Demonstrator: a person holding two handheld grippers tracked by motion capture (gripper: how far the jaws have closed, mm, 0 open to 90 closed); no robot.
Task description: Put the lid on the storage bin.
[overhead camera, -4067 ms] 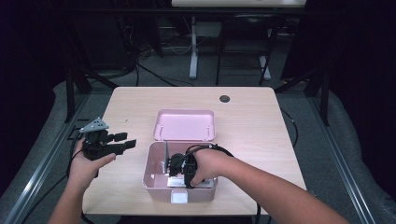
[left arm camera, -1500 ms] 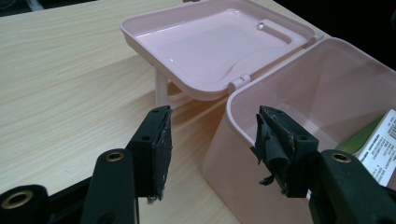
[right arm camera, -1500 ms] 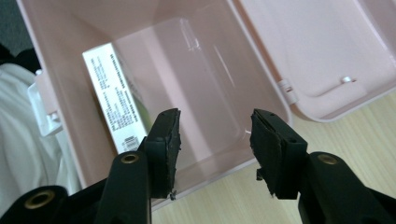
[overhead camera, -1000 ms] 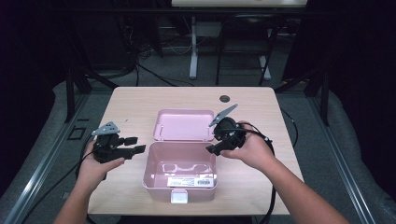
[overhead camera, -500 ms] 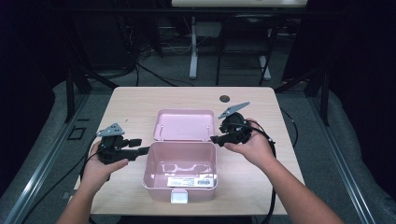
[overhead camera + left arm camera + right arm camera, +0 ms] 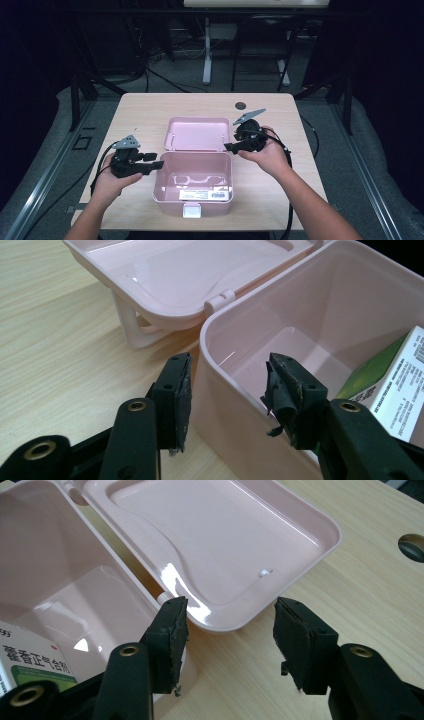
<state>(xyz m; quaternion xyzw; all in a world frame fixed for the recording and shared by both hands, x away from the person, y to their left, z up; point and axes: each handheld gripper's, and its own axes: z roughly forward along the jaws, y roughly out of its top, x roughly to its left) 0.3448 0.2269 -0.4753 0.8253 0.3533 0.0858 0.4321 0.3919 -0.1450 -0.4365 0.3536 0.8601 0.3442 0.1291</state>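
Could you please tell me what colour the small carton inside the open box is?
The carton is white with green panels, clearest in the left gripper view.

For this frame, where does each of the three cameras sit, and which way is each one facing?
High view: above the person's side, looking forward and down on the wooden table; both forearms, left gripper, right gripper.
Left gripper view: rides the left gripper, facing the open pink plastic box's corner; its open jaws straddle the wall.
Right gripper view: rides the right gripper, facing the laid-back pink lid.
Both gripper views share the green-and-white carton.
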